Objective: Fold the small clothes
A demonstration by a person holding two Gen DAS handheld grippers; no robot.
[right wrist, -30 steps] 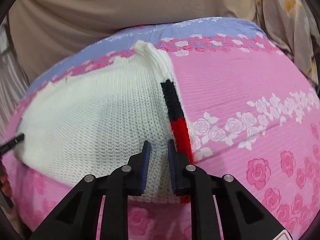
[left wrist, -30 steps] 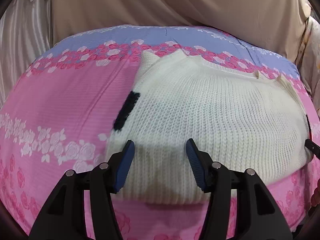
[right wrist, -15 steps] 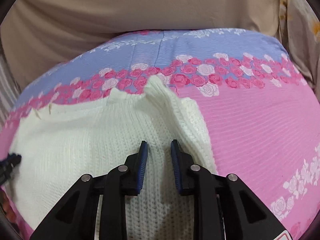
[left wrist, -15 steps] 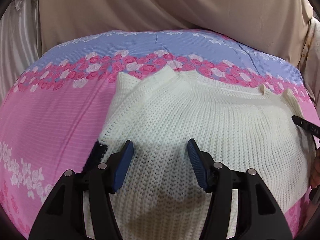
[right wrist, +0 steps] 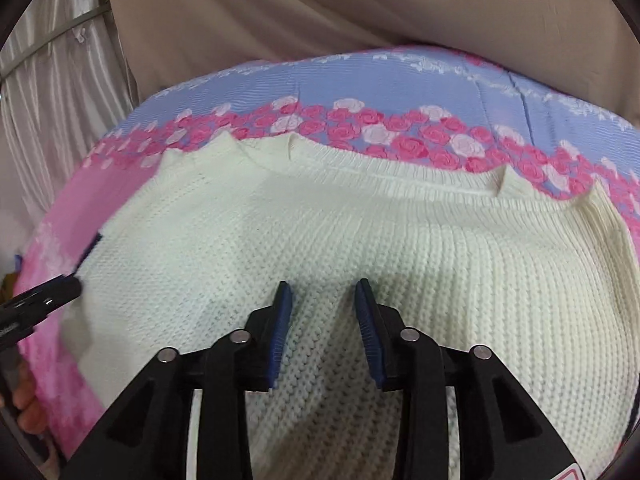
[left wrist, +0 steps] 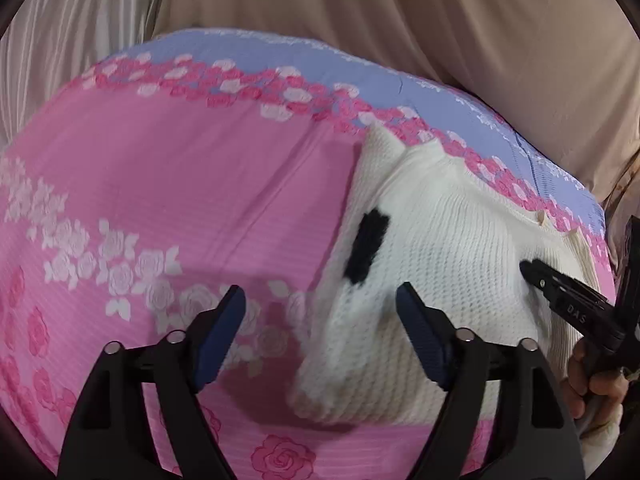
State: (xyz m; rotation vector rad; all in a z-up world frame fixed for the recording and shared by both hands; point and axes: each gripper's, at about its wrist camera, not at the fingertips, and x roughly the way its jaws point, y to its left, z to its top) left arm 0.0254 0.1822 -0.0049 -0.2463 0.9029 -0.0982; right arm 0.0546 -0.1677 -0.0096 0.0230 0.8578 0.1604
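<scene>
A cream knitted sweater point(right wrist: 360, 248) lies folded on the pink and blue rose-print bedsheet point(left wrist: 160, 184). A dark blue patch point(left wrist: 366, 250) shows on its left side. My left gripper point(left wrist: 320, 332) is open and empty, over the sweater's left edge and the sheet. My right gripper point(right wrist: 322, 328) is open a little and empty, just above the middle of the sweater; it also shows at the right of the left wrist view point(left wrist: 560, 292). The left gripper's tip shows at the left of the right wrist view point(right wrist: 44, 300).
Beige cloth point(right wrist: 320, 12) hangs behind the bed. A pale striped curtain point(left wrist: 68, 28) is at the far left. The sheet's blue band point(right wrist: 400, 84) runs along the far edge.
My left gripper has swung left, off the sweater's middle to its left edge. My right gripper has opened a little and moved over the sweater's middle.
</scene>
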